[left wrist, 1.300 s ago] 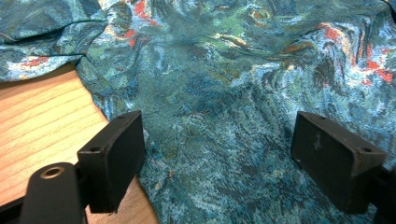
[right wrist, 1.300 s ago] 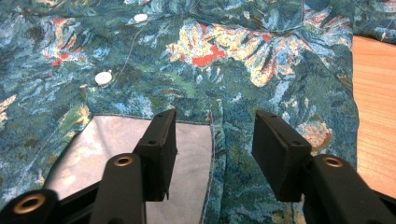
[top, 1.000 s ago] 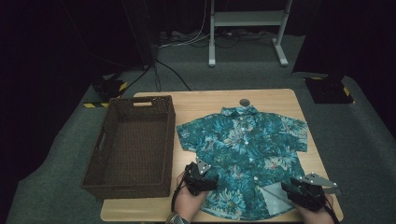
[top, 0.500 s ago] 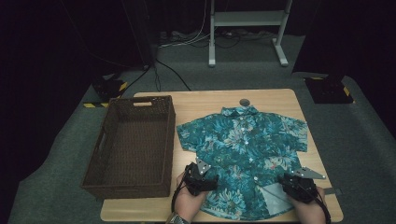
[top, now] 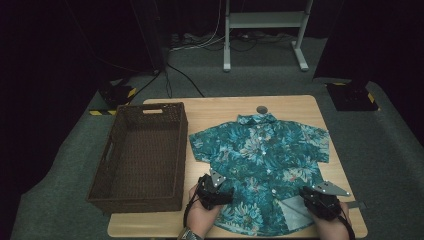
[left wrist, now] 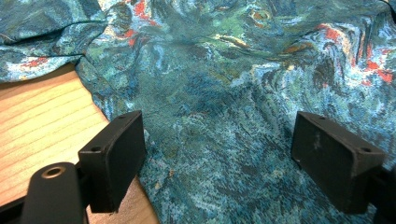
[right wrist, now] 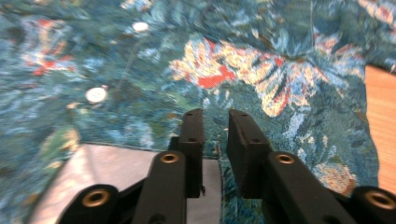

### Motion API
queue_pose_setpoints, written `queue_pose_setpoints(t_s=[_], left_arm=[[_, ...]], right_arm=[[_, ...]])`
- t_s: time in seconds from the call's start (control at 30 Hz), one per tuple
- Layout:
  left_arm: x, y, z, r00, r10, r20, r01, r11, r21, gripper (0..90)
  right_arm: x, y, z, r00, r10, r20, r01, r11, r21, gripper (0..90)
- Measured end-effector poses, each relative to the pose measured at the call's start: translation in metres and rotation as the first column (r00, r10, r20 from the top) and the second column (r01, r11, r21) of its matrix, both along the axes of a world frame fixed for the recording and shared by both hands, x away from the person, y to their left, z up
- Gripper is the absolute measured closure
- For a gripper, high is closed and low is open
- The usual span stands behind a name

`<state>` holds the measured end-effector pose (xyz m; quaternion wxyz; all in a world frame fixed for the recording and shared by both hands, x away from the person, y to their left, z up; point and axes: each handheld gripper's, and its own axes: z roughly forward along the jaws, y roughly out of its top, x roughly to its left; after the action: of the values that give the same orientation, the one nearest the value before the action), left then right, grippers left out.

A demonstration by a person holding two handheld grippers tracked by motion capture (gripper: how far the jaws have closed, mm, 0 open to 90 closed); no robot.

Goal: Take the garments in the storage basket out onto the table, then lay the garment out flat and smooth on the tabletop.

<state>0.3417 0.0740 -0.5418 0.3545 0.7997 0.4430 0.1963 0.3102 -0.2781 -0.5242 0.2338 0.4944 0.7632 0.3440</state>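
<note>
A: High view, shirt position?
B: Shirt (top: 260, 165) lies flat on the tabletop (top: 220, 107), right of the basket (top: 142, 155); both tongs sit at its near hem.
A: Left gripper view?
B: Left tongs (left wrist: 224, 158) stand wide over the shirt.
A: Right gripper view?
B: Right tongs (right wrist: 215, 133), just closing, stand narrow at the shirt's turned-up hem; grip cannot be told.

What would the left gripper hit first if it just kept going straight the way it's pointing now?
Most likely the floral shirt. The left gripper has its jaws wide open just over the fabric near the shirt's edge, with the wooden table off to one side. How much gap remains above the cloth is hard to judge.
</note>
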Motion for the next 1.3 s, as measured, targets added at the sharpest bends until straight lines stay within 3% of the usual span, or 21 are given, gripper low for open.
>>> queue_pose_setpoints(t_s=[0.1, 0.33, 0.67, 1.3], left_arm=[[0.000, 0.000, 0.000, 1.0000, 0.000, 0.000, 0.000, 1.0000, 0.000, 17.6], [0.000, -0.001, 0.000, 1.0000, 0.001, -0.001, -0.001, 1.0000, -0.004, 17.5], [0.000, -0.001, 0.000, 1.0000, 0.002, 0.000, -0.002, 1.0000, -0.004, 17.4], [0.000, -0.001, 0.000, 1.0000, 0.001, -0.001, -0.001, 1.0000, -0.005, 17.4]], right_arm=[[0.006, -0.002, -0.007, 0.9998, -0.015, -0.014, 0.015, 0.9998, -0.016, 69.1], [0.006, -0.002, -0.008, 0.9995, 0.003, -0.032, -0.004, 0.9996, -0.027, 83.0], [0.004, 0.000, -0.007, 0.9994, 0.011, -0.032, -0.012, 0.9997, -0.023, 85.0], [-0.023, 0.014, 0.020, 0.9943, 0.080, 0.070, -0.081, 0.9966, 0.015, 85.2]])
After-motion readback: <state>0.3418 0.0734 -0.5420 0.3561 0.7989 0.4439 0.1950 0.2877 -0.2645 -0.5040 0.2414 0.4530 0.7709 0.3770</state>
